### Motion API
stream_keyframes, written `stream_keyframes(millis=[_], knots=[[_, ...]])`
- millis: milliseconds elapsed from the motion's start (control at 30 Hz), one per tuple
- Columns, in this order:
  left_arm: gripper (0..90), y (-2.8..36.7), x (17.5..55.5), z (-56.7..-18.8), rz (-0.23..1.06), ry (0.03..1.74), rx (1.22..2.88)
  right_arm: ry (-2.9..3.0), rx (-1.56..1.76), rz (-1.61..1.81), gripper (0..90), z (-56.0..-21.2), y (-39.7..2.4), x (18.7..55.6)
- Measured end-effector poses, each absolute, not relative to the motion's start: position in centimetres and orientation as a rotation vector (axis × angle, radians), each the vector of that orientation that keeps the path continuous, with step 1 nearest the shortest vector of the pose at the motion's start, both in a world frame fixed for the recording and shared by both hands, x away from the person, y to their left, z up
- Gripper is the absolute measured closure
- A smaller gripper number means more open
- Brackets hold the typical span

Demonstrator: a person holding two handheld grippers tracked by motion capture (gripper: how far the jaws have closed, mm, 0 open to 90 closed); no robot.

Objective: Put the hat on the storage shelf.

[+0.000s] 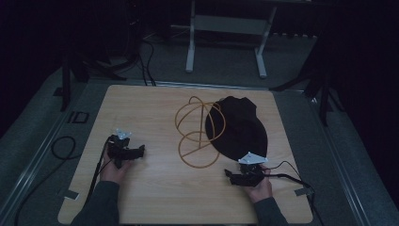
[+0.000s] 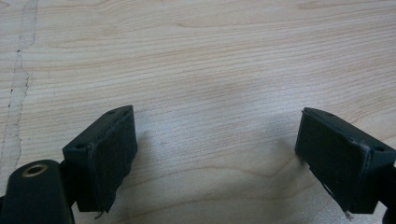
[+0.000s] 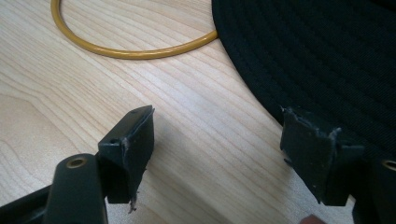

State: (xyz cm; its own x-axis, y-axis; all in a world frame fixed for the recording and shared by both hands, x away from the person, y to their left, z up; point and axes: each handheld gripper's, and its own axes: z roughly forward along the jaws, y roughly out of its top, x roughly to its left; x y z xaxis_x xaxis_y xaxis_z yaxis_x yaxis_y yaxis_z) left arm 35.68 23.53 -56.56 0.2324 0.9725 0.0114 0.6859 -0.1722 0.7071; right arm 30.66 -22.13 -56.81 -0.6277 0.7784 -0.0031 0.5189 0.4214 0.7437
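A black cap [image 1: 237, 127] lies right of the table's middle, its stitched brim [image 3: 322, 56] in the right gripper view. A yellow wire frame of hoops [image 1: 197, 129] stands against its left side, with one hoop [image 3: 130, 50] flat on the wood. My right gripper [image 1: 235, 177] is open near the cap's near edge. Its jaws stand wide over bare wood [image 3: 217, 140], the right one over the brim's rim. My left gripper [image 1: 134, 153] is open at the table's left over bare wood [image 2: 215, 140], with nothing between its fingers.
The wooden table [image 1: 155, 197] has rounded corners and bare wood along its front. Black cables [image 1: 61, 148] trail off its left side and one [image 1: 291, 176] off its right. A white desk frame [image 1: 226, 33] stands on the dark floor behind.
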Motion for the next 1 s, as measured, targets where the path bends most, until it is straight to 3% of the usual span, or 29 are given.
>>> stream_keyframes(millis=[633,1000], knots=[[13.0,23.5,35.7,-56.6,0.641,1.517,1.931,2.448,1.050,0.989,25.2,-56.2,-22.4,31.2],[13.0,23.5,35.7,-56.6,0.641,1.517,1.931,2.546,1.032,0.915,40.2,-55.1,-23.2,31.7]])
